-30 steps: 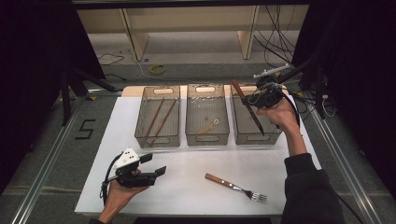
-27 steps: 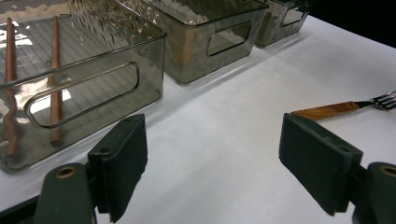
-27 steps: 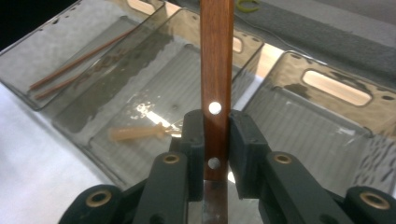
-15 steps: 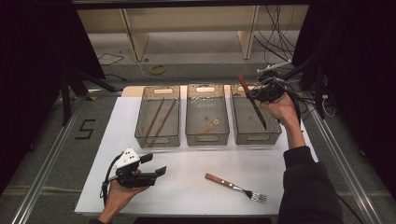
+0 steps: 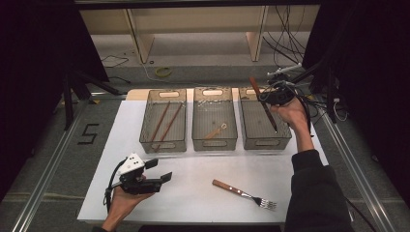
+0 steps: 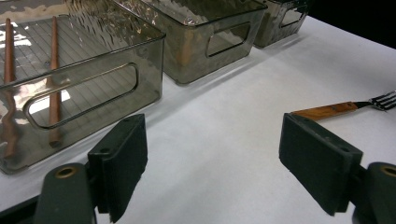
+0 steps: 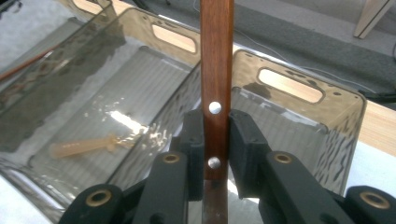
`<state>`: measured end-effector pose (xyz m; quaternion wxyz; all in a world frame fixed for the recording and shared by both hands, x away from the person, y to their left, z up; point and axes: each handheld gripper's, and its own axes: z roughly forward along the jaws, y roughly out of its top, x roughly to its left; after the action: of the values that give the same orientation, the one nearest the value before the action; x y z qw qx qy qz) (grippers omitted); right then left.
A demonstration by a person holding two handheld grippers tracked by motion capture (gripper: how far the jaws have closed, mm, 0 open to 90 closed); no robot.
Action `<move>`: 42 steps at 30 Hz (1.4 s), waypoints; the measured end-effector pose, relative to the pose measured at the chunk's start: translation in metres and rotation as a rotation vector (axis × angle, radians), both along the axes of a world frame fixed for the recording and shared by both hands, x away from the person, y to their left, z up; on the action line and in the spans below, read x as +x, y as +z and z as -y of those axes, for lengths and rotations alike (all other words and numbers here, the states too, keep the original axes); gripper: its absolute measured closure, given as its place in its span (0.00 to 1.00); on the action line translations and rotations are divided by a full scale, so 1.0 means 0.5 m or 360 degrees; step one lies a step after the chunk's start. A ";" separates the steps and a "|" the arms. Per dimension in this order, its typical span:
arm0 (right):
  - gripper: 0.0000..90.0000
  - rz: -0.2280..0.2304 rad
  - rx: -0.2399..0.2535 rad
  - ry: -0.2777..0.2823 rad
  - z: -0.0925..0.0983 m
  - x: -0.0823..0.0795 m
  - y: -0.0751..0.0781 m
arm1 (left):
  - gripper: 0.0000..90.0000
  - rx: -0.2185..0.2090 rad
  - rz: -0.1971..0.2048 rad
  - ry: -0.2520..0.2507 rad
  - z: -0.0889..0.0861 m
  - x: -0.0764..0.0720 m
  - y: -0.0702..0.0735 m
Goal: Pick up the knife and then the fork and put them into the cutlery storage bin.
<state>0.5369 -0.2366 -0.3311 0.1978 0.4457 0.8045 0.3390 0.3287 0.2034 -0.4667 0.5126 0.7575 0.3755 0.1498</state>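
Knife held over the right bin, left hand-held gripper idle.

High view: the right hand-held gripper [image 5: 270,98] has tipped the knife [image 5: 263,104] steeper than a second ago, blade down into the right bin [image 5: 264,140]; a fork [image 5: 244,194] lies on the worktop [image 5: 193,164] before the bins; a floor mark reads "5".
Left gripper view: left hand-held gripper [image 6: 212,168] gapes empty; fork cut off at the edge.
Right gripper view: jaws clamp the knife's riveted handle, blade hidden.

knife [image 7: 216,70] handle top cut off, blade hidden under right claw [image 7: 216,140]
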 end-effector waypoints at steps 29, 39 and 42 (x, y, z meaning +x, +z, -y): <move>0.86 -0.0015 -0.0091 -0.0084 0.031 0.007 -0.078 | 0.25 0.0001 -0.0009 0.0000 0.002 0.001 -0.002; 0.86 -0.0042 -0.0114 -0.0077 0.030 0.004 -0.103 | 0.25 0.0002 -0.0008 0.0001 0.001 0.001 -0.002; 0.86 -0.0052 -0.0123 -0.0082 0.029 0.004 -0.108 | 0.25 0.0002 -0.0009 -0.0002 0.001 0.000 -0.001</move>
<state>0.5390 -0.2511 -0.3852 0.2103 0.4639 0.8083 0.2952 0.3290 0.2028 -0.4674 0.5112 0.7585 0.3763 0.1476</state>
